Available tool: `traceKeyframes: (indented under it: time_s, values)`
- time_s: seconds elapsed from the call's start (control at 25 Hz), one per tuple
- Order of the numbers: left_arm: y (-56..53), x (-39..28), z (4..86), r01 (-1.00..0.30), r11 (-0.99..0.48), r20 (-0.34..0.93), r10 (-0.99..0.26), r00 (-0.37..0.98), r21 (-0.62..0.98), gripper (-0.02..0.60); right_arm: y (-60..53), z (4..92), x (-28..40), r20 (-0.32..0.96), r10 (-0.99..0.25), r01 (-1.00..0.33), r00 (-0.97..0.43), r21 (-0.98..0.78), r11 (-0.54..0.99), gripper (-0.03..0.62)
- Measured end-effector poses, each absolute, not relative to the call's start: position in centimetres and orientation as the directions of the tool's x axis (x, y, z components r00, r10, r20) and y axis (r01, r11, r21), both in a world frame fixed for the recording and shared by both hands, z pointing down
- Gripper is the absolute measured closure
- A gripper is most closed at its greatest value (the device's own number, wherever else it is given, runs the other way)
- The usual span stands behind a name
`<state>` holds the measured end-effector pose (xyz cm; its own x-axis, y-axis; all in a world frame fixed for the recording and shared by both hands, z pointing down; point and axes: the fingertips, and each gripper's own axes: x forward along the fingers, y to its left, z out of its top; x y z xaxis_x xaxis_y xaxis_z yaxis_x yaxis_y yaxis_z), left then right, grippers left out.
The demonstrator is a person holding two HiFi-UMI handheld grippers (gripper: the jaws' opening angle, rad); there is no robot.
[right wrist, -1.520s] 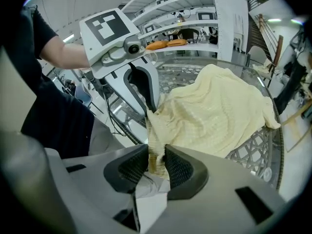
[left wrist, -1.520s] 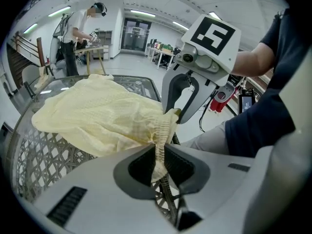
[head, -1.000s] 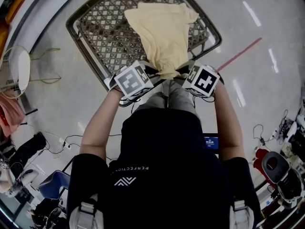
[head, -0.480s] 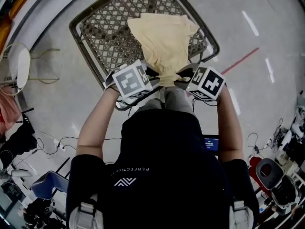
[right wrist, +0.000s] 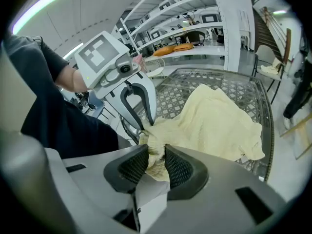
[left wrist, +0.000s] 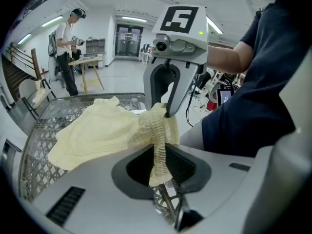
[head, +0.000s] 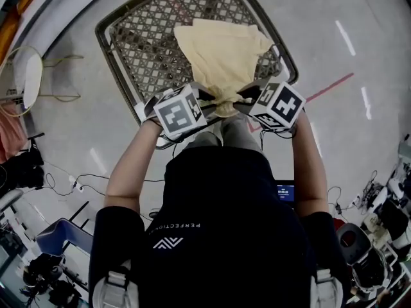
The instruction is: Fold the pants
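Pale yellow pants [head: 221, 50] lie on a metal lattice table [head: 148, 37], with the waistband bunched at its near edge. My left gripper [head: 207, 98] and right gripper [head: 243, 100] meet at that bunch, side by side. In the left gripper view the ribbed waistband [left wrist: 156, 130] hangs between the jaws of the left gripper [left wrist: 158, 162]. These jaws have just been opening: the band rests on the right pad and a dark gap shows on its left. In the right gripper view my right gripper [right wrist: 157, 162] is shut on the waistband, both pads pressing the cloth [right wrist: 214, 121].
The table's near rim [head: 144, 111] sits just under the grippers. A round wire chair [head: 26, 85] stands at the left and a red line [head: 334, 85] crosses the floor at the right. Cables [head: 83, 188] trail on the floor. A person [left wrist: 66, 48] stands far behind the table.
Both grippers have lifted a little and moved slightly farther over the table's near edge, carrying the bunched waistband with them. The rest of the pants stay spread on the lattice.
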<state>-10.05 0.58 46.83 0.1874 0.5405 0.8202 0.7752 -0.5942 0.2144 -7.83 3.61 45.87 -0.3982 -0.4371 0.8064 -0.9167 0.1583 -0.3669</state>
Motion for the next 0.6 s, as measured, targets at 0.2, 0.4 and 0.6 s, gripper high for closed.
traceKeyframes:
  time_s: [0.2, 0.4, 0.6]
  values:
    - [1.3, -10.0, 48.1, 0.780, -0.585, 0.823, 0.541, 0.170, 0.224, 0.400, 3.2, 46.3, -6.5, 0.808, -0.435, -0.916, -0.397, -0.375, 0.140, 0.484]
    - [1.7, -9.7, 49.7, 0.803, -0.574, 0.842, 0.503, 0.194, 0.159, 0.350, 2.9, 47.0, -5.0, 0.817, -0.434, -0.921, -0.379, -0.377, 0.093, 0.485]
    - [2.3, -9.3, 51.3, 0.822, -0.568, 0.864, 0.433, 0.257, 0.040, 0.342, 2.9, 47.4, -5.0, 0.825, -0.424, -0.922, -0.374, -0.380, 0.074, 0.484]
